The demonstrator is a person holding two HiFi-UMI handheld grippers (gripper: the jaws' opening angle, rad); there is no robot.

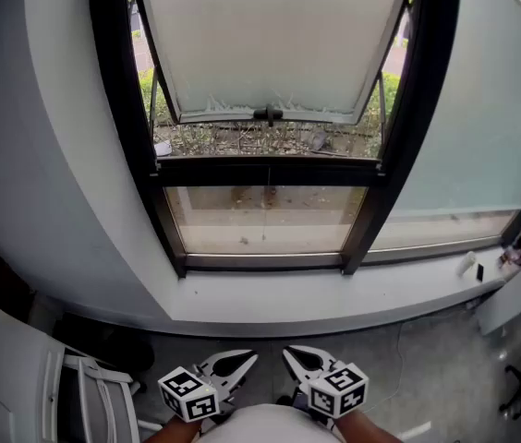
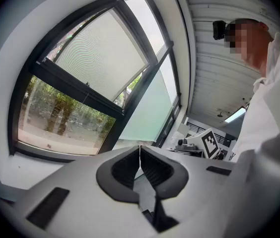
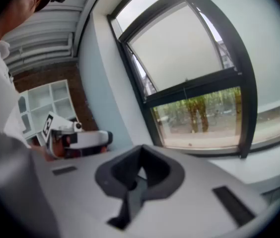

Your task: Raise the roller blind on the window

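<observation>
A white roller blind (image 1: 270,35) covers the upper part of the black-framed window (image 1: 117,109). Its bottom bar carries a small dark pull (image 1: 268,113), and bare glass below shows plants outside. The blind also shows in the left gripper view (image 2: 103,58) and in the right gripper view (image 3: 179,48). My left gripper (image 1: 249,357) and right gripper (image 1: 289,351) are held low, close to my body and far from the window. Both are shut with nothing between the jaws (image 2: 140,148) (image 3: 140,148).
A wide white sill (image 1: 334,295) runs under the window, with small items at its right end (image 1: 468,264). A white chair (image 1: 20,377) stands at lower left. A frosted pane (image 1: 482,109) lies right of the frame. A white shelf (image 3: 40,100) stands against the left wall.
</observation>
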